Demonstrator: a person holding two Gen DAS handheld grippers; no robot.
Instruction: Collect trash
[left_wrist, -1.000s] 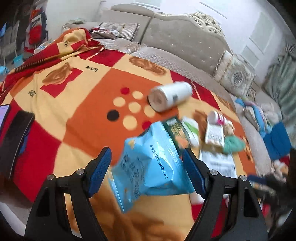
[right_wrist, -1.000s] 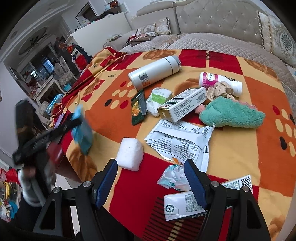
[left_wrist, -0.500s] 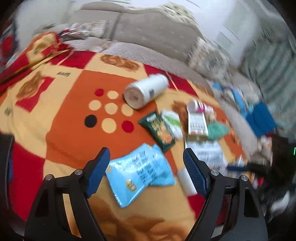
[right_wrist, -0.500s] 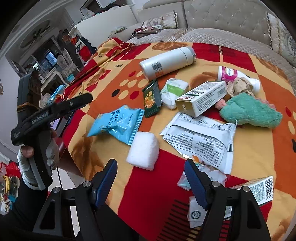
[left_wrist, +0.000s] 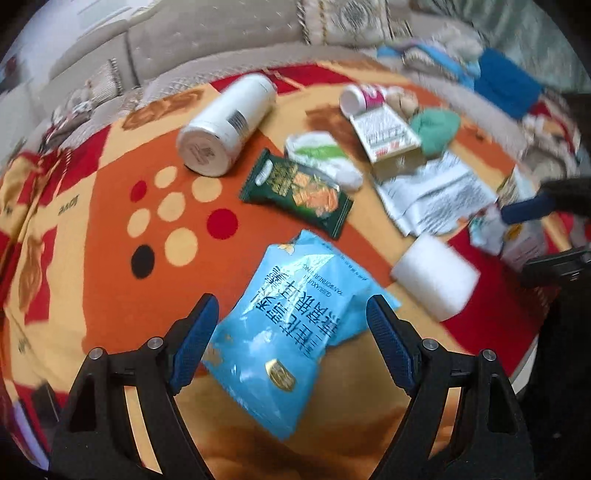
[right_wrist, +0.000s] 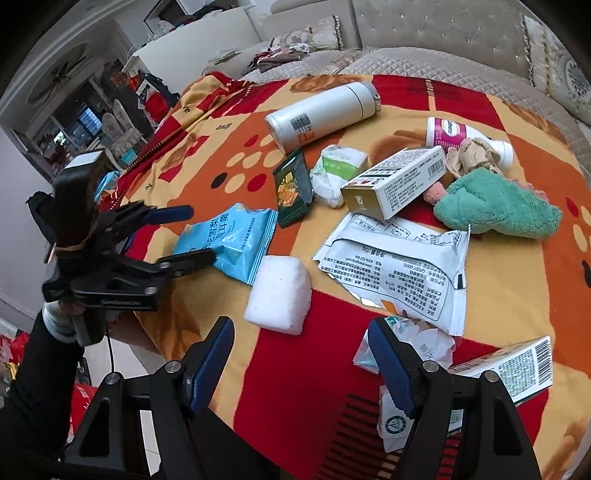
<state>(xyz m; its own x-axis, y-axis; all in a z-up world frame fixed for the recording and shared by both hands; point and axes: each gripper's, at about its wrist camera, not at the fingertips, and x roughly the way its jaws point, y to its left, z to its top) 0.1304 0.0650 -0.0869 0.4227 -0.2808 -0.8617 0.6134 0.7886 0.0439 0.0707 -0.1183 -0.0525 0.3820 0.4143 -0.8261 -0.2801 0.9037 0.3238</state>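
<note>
A light blue snack bag (left_wrist: 295, 325) lies flat on the orange and red blanket (left_wrist: 110, 206); it also shows in the right wrist view (right_wrist: 229, 240). My left gripper (left_wrist: 291, 339) is open, its jaws either side of the bag's near end, not closed on it; it shows from the side in the right wrist view (right_wrist: 195, 236). My right gripper (right_wrist: 299, 365) is open and empty above the red patch, with a white foam block (right_wrist: 279, 293) just ahead and crumpled wrappers (right_wrist: 417, 341) by its right finger. A dark green snack packet (left_wrist: 299, 192) lies beyond the blue bag.
A white flask (right_wrist: 321, 112), a pill bottle (right_wrist: 454, 134), a white carton (right_wrist: 395, 181), a teal towel (right_wrist: 495, 203), a flattened white pouch (right_wrist: 402, 266) and a small box (right_wrist: 513, 369) lie on the blanket. A padded headboard (right_wrist: 424, 26) stands behind. The floor drops off at left.
The blue bag, held up between my left jaws a second ago, now lies on the blanket. My left gripper has swung right and stands over it. My right gripper moved slightly forward.
</note>
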